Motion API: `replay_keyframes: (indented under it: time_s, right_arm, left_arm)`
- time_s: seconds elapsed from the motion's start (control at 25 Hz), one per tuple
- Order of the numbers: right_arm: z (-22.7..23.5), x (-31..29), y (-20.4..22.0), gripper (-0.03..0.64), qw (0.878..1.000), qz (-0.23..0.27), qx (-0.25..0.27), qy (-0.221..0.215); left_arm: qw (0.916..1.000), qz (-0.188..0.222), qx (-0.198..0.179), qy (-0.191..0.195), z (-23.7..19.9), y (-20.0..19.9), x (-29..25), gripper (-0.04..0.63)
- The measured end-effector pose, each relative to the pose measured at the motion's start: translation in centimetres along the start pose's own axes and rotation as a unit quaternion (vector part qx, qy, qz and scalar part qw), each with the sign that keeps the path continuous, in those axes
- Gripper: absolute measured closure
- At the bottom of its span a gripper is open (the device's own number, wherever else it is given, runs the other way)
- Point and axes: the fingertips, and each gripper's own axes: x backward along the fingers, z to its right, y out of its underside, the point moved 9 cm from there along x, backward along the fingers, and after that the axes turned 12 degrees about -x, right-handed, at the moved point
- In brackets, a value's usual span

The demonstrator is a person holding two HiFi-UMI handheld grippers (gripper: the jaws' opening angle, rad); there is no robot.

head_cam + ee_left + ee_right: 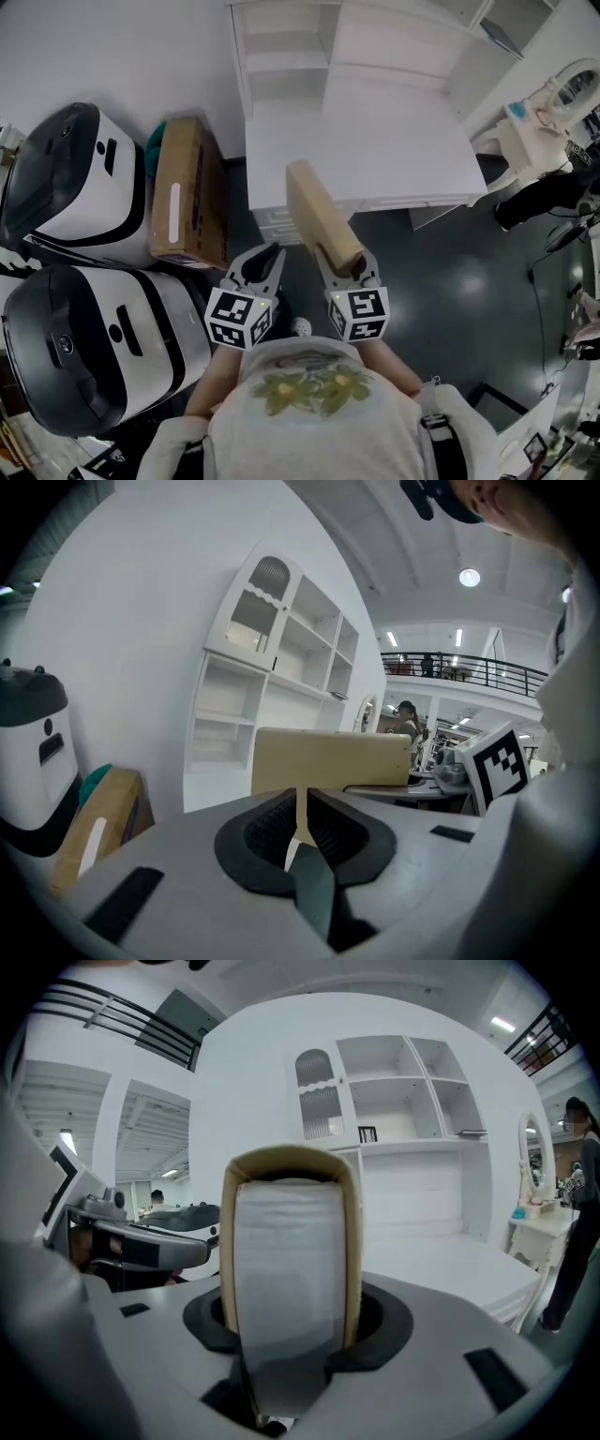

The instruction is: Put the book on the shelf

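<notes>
A thick tan book stands on edge between the jaws of my right gripper, which is shut on it. Its far end sticks out over the front edge of the white desk. In the right gripper view the book fills the middle, page edges toward the camera, with the white shelf unit behind it. My left gripper hovers just left of the book, jaws shut with nothing in them. The left gripper view has the book's cover beyond the left gripper and the shelves behind.
Two white-and-black machines stand at the left, with a cardboard box leaning beside them. A white vanity with a mirror is at the right. A person in dark clothes is near it. The floor is dark.
</notes>
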Motion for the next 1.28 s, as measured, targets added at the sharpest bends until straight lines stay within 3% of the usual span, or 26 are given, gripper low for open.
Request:
replay_keyframes:
  time_s: [0.72, 1.28]
  right_arm:
    - [-0.6, -16.2, -4.3, 0.387, 1.0, -0.005, -0.01, 0.025]
    - [0.8, -24.3, -5.0, 0.386, 0.999, -0.021, -0.023, 0.042]
  left_arm:
    - [0.9998, 0.006, 0.011, 0.017, -15.3, -2.5, -7.4, 0.538]
    - [0.999, -0.016, 0.023, 0.035, -20.3, -2.3, -11.4, 0.538]
